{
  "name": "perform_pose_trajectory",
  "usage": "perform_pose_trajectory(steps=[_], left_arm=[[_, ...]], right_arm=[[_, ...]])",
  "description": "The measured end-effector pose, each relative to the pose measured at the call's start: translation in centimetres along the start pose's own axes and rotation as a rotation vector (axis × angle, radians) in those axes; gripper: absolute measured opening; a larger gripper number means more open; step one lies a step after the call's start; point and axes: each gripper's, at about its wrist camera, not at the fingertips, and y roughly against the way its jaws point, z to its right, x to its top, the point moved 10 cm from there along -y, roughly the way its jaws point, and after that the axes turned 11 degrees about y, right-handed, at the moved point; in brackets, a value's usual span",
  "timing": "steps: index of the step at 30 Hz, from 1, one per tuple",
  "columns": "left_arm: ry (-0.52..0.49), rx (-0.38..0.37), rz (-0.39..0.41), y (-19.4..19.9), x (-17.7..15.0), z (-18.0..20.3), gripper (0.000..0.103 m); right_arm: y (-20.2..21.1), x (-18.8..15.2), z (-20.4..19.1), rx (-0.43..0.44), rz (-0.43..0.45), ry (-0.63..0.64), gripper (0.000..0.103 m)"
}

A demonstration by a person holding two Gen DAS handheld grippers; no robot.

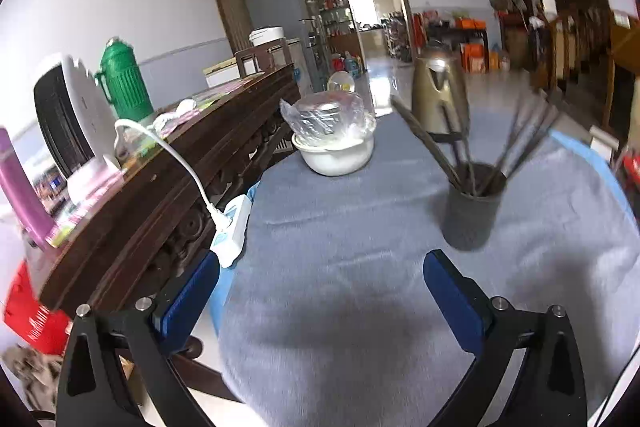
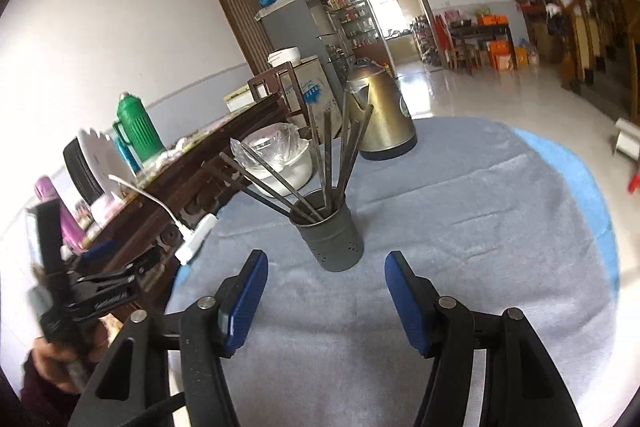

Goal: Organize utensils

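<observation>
A dark grey perforated utensil cup (image 1: 472, 211) (image 2: 330, 239) stands on the grey cloth of the round table (image 1: 340, 235) (image 2: 460, 211). Several long dark utensils (image 1: 524, 143) (image 2: 320, 163) lean out of it in a fan. My left gripper (image 1: 320, 267) is open wide with nothing between its blue pads, above the cloth near the table's left edge, the cup ahead to its right. My right gripper (image 2: 326, 267) is open and empty, just short of the cup. In the right wrist view the left gripper (image 2: 120, 259) shows at the left, held by a hand (image 2: 52, 359).
A white bowl (image 1: 340, 153) (image 2: 292, 171) topped with a clear plastic bag and a brass-coloured kettle (image 1: 440, 91) (image 2: 380, 115) stand at the far side. A white power strip (image 1: 232, 231) (image 2: 196, 235) with a cable lies at the left edge, beside a dark wooden sideboard (image 1: 160, 195).
</observation>
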Motion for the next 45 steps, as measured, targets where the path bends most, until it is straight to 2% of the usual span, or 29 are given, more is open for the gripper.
perform_pose_trajectory(steps=[2, 4, 9, 20, 24, 33, 45], left_arm=[[0.026, -0.014, -0.022, 1.0, -0.5, 0.8, 0.102], [0.062, -0.035, -0.076, 1.6, -1.1, 1.3, 0.102], [0.077, 0.03, -0.087, 3.9, -2.1, 0.7, 0.102], [0.101, 0.007, -0.098, 7.4, -2.6, 0.6, 0.102], [0.103, 0.02, -0.088, 7.9, -2.5, 0.4, 0.102], [0.099, 0.03, -0.112, 7.0, -3.0, 0.7, 0.102], [0.112, 0.041, -0.1, 6.7, -2.0, 0.0, 0.102]], right_arm=[[0.7, 0.1, -0.5, -0.033, 0.002, 0.034, 0.065], [1.3, 0.2, -0.6, -0.068, 0.001, 0.063, 0.065], [3.0, 0.5, -1.0, -0.119, 0.002, 0.117, 0.065], [5.0, 0.6, -2.9, -0.069, 0.0, 0.123, 0.065], [5.6, 0.5, -3.2, -0.069, 0.003, 0.132, 0.065], [4.9, -0.2, -2.9, -0.042, -0.031, 0.091, 0.065], [5.2, 1.1, -3.7, -0.037, -0.016, 0.117, 0.065]])
